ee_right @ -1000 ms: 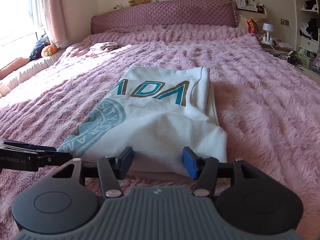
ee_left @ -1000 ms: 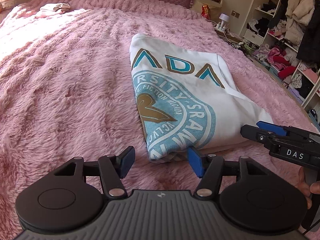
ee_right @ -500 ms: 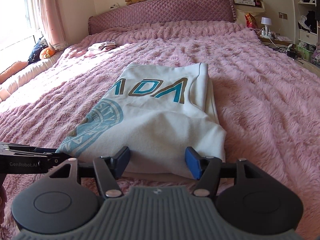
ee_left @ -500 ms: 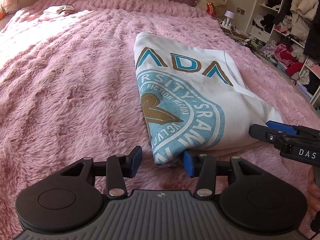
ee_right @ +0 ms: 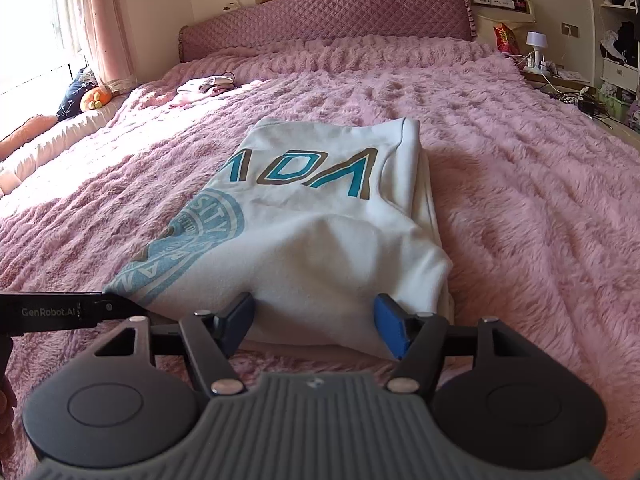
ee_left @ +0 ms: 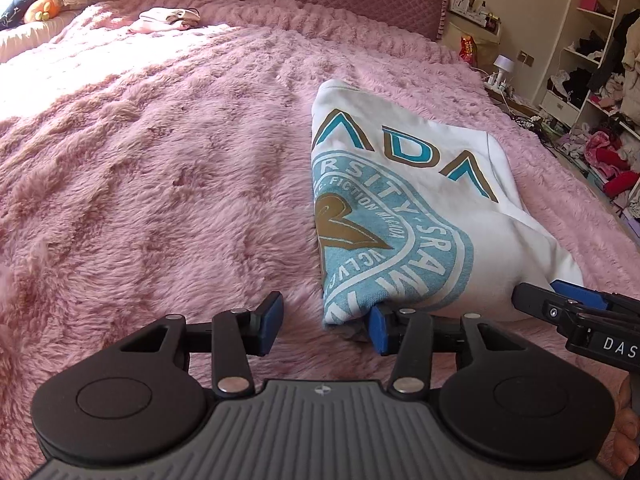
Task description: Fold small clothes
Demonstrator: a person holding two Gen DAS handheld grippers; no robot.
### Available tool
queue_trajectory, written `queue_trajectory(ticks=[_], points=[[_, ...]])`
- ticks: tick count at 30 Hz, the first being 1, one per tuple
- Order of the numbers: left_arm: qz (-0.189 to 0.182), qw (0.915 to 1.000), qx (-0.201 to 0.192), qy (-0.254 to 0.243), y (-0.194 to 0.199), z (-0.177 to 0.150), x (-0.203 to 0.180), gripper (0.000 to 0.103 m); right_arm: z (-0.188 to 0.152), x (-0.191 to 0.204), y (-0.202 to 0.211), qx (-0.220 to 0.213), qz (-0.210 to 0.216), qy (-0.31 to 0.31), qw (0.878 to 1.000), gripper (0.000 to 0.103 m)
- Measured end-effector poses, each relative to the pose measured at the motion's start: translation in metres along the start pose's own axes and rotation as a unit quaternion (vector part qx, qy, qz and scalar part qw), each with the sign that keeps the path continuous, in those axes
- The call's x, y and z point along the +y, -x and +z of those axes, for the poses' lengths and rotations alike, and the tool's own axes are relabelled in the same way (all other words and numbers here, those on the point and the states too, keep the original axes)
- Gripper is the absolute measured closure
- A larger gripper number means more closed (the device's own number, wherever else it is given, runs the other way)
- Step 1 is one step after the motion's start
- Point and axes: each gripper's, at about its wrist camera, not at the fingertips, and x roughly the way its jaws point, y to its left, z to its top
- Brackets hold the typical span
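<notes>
On the pink fluffy bedspread (ee_left: 160, 168), a folded white sweatshirt (ee_right: 320, 248) is lying with its long axis running from the near edge toward the headboard (ee_right: 320, 16), the teal letters at the far end. The left gripper (ee_left: 322, 322) is standing wide open, its right finger touching the near left corner of the cloth. The right gripper (ee_right: 316, 322) is also open wide around the near hem. Compared with a second ago, both grippers are sitting slightly closer to the sweatshirt, which is lying as before.

Folded sweatshirt (ee_right: 320, 240) on bed (ee_right: 520, 220), headboard (ee_right: 320, 24) behind
</notes>
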Motion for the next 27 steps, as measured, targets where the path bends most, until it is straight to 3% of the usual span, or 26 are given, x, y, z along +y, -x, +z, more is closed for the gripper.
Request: queue_trajectory(ticks=[9, 11, 14, 16, 20, 23, 27], points=[[0.022, 0.9996, 0.018, -0.004, -0.001, -0.003, 0.004, 0.042, -0.004, -0.004, -0.001, 0.004, 0.003, 0.001, 1.0, 0.039], [0.004, 0.9999, 0.012, -0.004, 0.003, -0.003, 0.006, 0.047, -0.003, -0.004, -0.001, 0.006, 0.002, 0.001, 1.0, 0.039], [-0.03, 0.9988, -0.011, -0.037, 0.011, -0.003, 0.003, 0.067, -0.003, -0.003, -0.002, 0.01, -0.003, 0.008, 1.0, 0.039], [-0.049, 0.9975, -0.008, -0.05, 0.01, -0.002, 0.001, 0.088, -0.003, -0.002, -0.001, 0.01, -0.003, 0.008, 1.0, 0.04], [-0.064, 0.9968, -0.02, -0.042, 0.015, 0.001, 0.0, 0.091, -0.001, 0.001, 0.002, 0.012, -0.01, 0.001, 1.0, 0.041], [-0.038, 0.9968, -0.013, -0.07, 0.015, 0.003, -0.008, 0.093, 0.001, 0.0, 0.003, 0.012, -0.01, -0.001, 1.0, 0.041], [0.002, 0.9946, 0.027, -0.1, -0.005, -0.009, -0.014, 0.093, -0.004, 0.0, -0.002, 0.025, -0.015, 0.012, 1.0, 0.041]])
